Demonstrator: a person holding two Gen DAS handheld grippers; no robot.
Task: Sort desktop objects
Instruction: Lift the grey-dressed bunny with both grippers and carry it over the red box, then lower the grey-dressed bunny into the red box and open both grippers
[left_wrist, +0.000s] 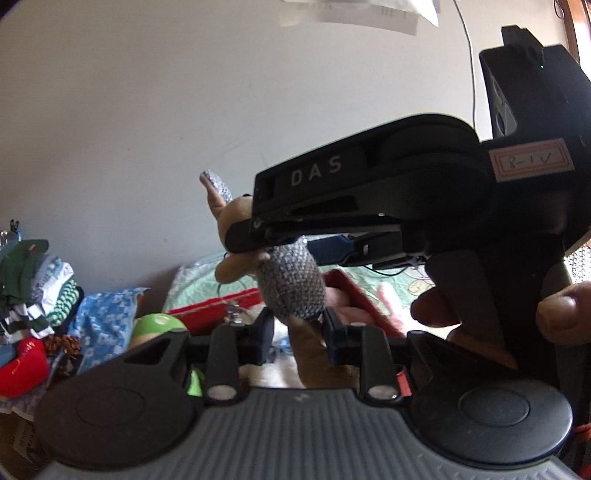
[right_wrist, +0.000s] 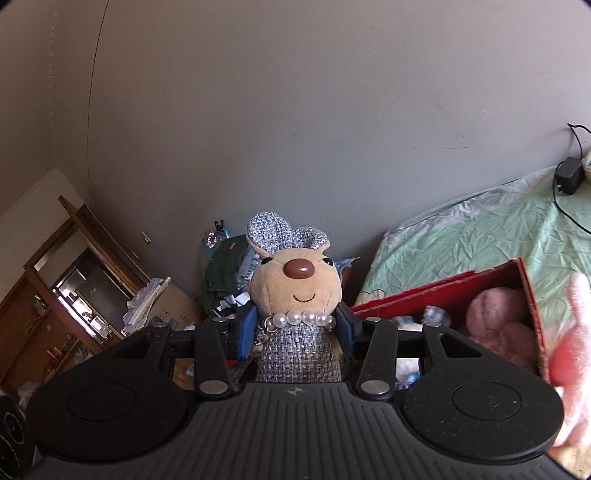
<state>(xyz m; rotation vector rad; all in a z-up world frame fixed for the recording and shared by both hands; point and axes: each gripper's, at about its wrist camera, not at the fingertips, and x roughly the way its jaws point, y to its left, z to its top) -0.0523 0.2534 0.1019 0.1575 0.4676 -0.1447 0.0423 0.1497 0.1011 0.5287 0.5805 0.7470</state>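
The right tongs (right_wrist: 295, 334) clamp the tan plush mouse in grey tweed dress (right_wrist: 295, 295) upright at its neck, with the left tongs (left_wrist: 297, 334) narrow round its lower body, and the red open box (right_wrist: 532, 306) lying just right.

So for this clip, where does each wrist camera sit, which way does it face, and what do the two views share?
Left wrist: sits behind the left tool, faces the wall and the red box; shows the right tool and the person's fingers.
Right wrist: sits behind the right tool, faces the wall corner and the bed; shows only its own fingers, pressed to the plush mouse.
Shared: the plush mouse, gripped at the neck, and the red box.
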